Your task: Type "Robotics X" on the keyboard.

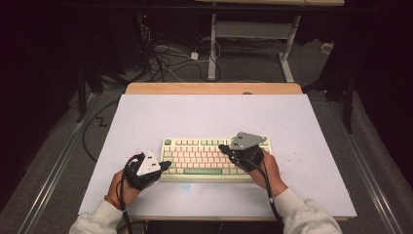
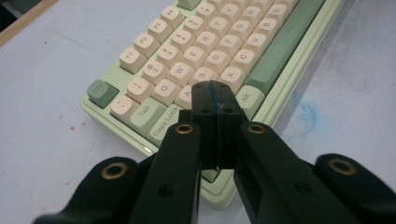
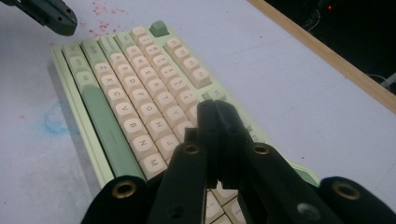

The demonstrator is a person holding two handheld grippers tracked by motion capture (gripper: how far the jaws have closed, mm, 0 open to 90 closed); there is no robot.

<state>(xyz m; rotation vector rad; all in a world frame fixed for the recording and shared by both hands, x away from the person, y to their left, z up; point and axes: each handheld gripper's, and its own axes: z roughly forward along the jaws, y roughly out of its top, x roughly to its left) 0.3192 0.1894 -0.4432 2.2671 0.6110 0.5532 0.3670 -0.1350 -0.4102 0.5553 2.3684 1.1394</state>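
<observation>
A pale green keyboard with cream and green keys lies on the white table, near its front. My left gripper is at the keyboard's left end; in the left gripper view its jaws are pressed together, with the left gripper tips just over the bottom-left keys of the keyboard. My right gripper is over the right half of the keys, pointing left. In the right gripper view the right gripper is shut, tips above the middle keys of the keyboard, holding nothing.
A wooden strip runs along the table's far edge. Faint red specks and a blue smudge mark the white surface. Behind the table are a desk frame and cables on the floor.
</observation>
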